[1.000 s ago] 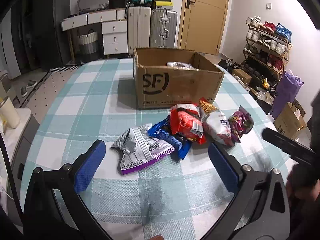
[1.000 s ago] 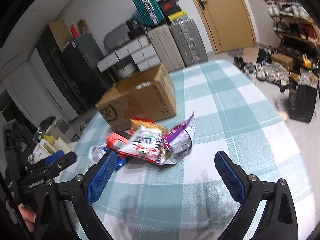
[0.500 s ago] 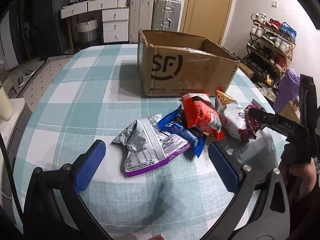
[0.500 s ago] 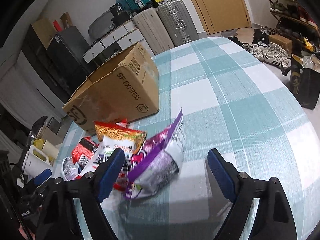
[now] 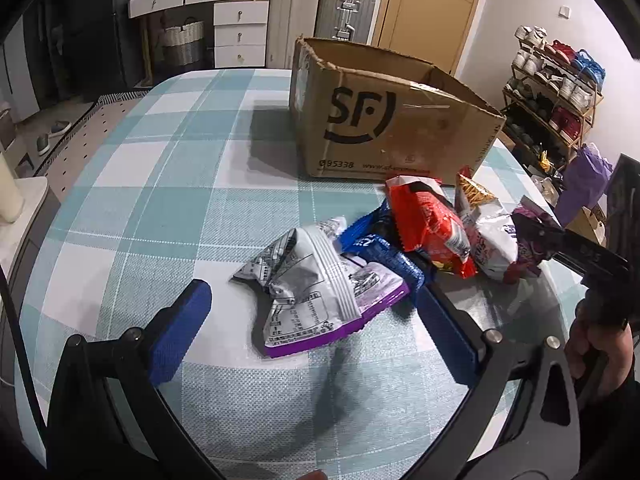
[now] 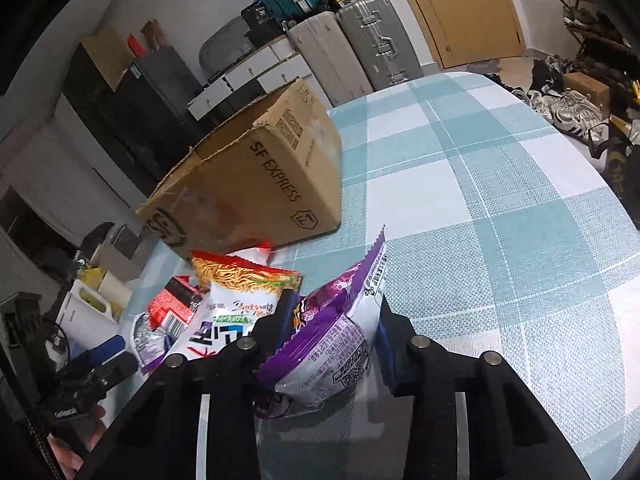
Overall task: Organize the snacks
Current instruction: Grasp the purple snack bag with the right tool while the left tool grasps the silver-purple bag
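The right gripper is clamped on the purple snack bag: its blue-padded black fingers have just been closing, and they now pinch the crinkled foil pouch from both sides. The bag is glossy plastic, purple with a white printed panel and a serrated seal edge. It stands tilted, its long axis running from the jaws up and away toward the cardboard box, with the saw-toothed end uppermost.

The left gripper hangs with its jaws wide apart over the table, holding nothing. Between and just beyond its blue pads lies a silver and purple packet, crumpled, flat on the cloth, its long axis slanting from the near purple edge toward the far left.

Next to that packet, toward the right, the other snacks overlap in a row: a blue wrapper, a shiny red bag and a white noodle packet with an orange top. The purple bag sits at the right end of this row, touching the noodle packet.

The box, of worn brown corrugated card with a torn rim and black printed letters, stands open just behind the pile. Everything rests on a round table covered in a woven teal and white checked cloth.
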### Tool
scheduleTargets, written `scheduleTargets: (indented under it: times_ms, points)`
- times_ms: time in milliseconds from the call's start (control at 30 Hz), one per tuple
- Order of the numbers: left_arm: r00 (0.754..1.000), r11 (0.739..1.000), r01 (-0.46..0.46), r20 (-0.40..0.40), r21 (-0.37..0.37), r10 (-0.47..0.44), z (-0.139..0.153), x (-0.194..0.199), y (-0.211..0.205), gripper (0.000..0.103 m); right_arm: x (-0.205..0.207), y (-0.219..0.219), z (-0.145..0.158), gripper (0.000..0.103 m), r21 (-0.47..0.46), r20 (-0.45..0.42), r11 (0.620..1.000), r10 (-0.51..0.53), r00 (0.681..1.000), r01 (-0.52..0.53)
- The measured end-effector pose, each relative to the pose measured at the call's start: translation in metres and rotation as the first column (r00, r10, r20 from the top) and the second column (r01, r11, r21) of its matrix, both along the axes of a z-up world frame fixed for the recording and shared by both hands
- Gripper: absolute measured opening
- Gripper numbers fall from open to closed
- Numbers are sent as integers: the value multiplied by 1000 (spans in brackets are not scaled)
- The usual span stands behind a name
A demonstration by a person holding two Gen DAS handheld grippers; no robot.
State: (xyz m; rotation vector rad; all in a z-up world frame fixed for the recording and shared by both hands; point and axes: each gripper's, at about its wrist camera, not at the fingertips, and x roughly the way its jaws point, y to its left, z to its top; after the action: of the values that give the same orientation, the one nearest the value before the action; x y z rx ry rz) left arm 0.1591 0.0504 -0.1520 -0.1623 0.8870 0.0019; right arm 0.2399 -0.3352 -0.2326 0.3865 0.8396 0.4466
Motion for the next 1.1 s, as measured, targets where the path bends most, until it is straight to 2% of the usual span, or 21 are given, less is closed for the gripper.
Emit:
scheduleTargets:
  times_ms: [533,833,1100]
  points:
    - [999,1000,-31,-45,-8,30,-3,-9,7,102,-48,-13,24,36,48,62,999,-1,998,-2]
    - [997,998,-42,-70,-42,39,-4,11,13,102,-78,-6,30,36,53,76,998,34,996,-39]
    - [993,996,-49,-113,-69,41,-17,32,16,102,-88,-3,32,36,57,85,997,52,995,-57]
